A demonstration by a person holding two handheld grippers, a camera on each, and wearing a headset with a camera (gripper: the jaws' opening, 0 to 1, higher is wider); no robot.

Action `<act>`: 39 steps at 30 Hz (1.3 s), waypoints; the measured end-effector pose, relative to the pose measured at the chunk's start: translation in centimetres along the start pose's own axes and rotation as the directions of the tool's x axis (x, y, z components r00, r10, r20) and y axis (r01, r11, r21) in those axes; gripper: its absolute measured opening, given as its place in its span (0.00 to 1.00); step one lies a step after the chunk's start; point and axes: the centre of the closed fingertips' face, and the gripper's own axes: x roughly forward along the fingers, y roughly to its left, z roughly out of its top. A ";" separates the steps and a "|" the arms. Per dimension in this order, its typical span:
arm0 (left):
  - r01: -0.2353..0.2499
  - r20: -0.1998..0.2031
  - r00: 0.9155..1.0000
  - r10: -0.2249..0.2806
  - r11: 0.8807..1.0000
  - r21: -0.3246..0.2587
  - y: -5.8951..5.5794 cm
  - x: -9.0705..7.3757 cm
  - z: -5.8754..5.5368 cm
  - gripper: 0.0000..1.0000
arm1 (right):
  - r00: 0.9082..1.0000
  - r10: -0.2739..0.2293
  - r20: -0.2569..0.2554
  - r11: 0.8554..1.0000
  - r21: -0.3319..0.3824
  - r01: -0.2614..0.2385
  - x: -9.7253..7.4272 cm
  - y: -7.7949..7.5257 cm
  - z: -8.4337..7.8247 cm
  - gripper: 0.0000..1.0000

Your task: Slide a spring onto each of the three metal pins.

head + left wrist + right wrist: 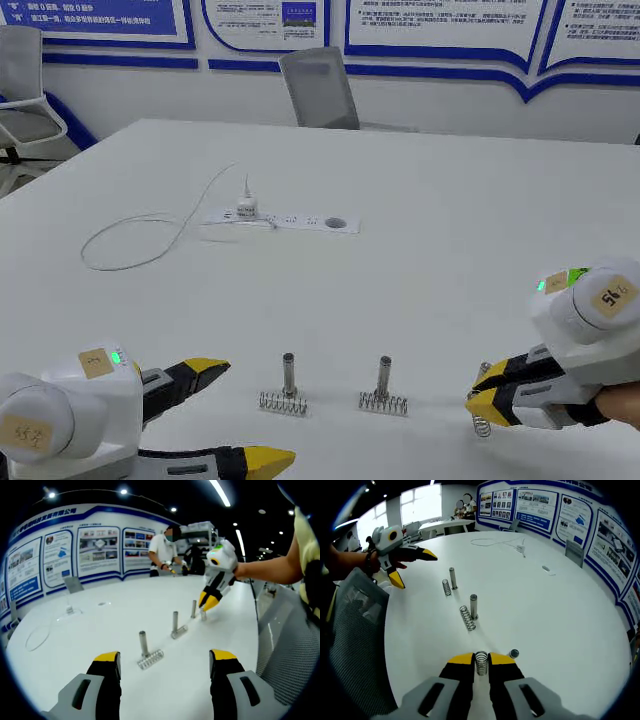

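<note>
Three upright metal pins stand in a row near the table's front: one (pixel 288 372), a second (pixel 383 375), and a third (pixel 484 370) partly hidden behind my right gripper (pixel 482 398). That gripper is shut on a spring (pixel 481 662), held upright just beside the third pin (pixel 514 653). Two more springs lie flat, one (pixel 282 403) at the first pin's foot and one (pixel 383 403) at the second's. My left gripper (pixel 240 415) hovers open at the front left, nothing between its jaws, facing the first pin (pixel 143 642).
A white power strip (pixel 280 220) with a plugged charger and a looping cable (pixel 150 235) lies mid-table. Grey chairs (pixel 320 85) stand at the far edge. A person (pixel 162 552) stands at a distant table. The near table edge (pixel 257 630) runs close to the pins.
</note>
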 end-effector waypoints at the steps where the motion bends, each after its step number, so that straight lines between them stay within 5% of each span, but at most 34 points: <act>1: 0.000 0.000 1.000 0.000 1.000 0.000 0.0 0.0 0.0 0.74 | 1.000 0.000 0.005 1.000 0.002 0.000 -0.1 0.0 0.1 0.12; 23: -0.004 0.000 1.000 0.004 1.000 0.002 0.0 -0.1 0.0 0.74 | 0.992 -0.012 0.123 0.999 0.032 0.008 -2.1 -0.1 1.6 0.12; 39: -0.001 0.000 1.000 0.001 1.000 0.004 -0.1 -0.1 0.1 0.74 | 0.978 -0.046 0.201 0.998 0.049 0.037 -4.0 -0.6 3.4 0.12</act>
